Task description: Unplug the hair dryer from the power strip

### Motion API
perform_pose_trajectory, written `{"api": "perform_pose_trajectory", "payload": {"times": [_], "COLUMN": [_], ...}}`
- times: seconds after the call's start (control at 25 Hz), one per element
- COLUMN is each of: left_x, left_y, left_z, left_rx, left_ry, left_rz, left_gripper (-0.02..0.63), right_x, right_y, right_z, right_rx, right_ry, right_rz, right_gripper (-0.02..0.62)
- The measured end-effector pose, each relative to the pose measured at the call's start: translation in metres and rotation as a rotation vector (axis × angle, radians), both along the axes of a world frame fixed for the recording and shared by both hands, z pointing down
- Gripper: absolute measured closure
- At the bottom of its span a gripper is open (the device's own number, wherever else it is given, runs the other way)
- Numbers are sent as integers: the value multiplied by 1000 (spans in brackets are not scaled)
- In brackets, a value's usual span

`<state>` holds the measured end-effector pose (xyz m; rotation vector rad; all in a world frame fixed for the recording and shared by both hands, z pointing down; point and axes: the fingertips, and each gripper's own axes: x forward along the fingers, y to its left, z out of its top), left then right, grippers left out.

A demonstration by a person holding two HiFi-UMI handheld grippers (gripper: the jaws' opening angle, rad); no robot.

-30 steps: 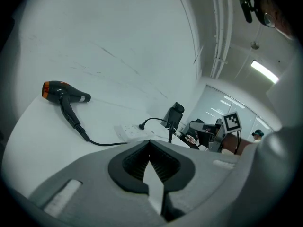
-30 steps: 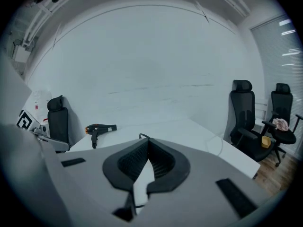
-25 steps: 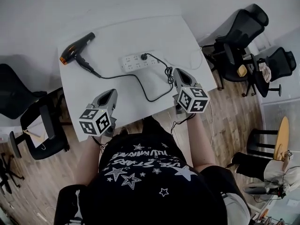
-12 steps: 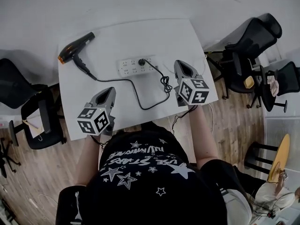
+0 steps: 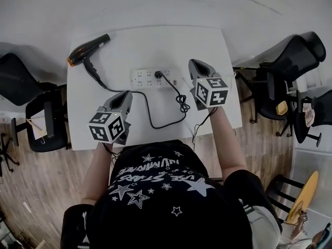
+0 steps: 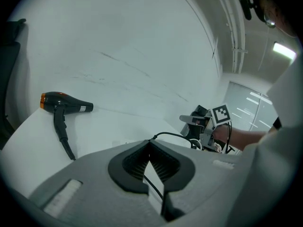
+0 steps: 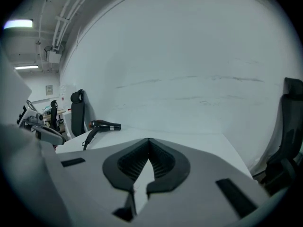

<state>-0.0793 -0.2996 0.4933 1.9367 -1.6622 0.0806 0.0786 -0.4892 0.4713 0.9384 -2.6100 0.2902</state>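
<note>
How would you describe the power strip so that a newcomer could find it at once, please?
Look at the white table in front of the person. Near its middle lies a long white power strip. It alone carries a black plug, whose cord runs to the black hair dryer.

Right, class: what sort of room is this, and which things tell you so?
Probably an office or workroom: black swivel chairs stand beside a plain white table, a power strip lies on it, and the floor is wood-patterned.
</note>
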Motion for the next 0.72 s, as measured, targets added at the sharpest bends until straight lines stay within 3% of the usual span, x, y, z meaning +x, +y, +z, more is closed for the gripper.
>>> {"api": "perform_pose_trajectory", "payload": {"times": [0.24,0.72], "left_x": [4,15], "left_y": [-22,-58], "left_z": [11,51], "left_rx": [-44,-159], "left_ry": [-4,-5], "left_rz": [-28,-7], "left_gripper": [598,598], "right_x": [-25,-54], "right_y": [-8,20], "right_z": [22,75], "right_rx": [-54,-145], "right_ry": [28,154], "right_rz": [-127,-510], "right_gripper": [586,586]}}
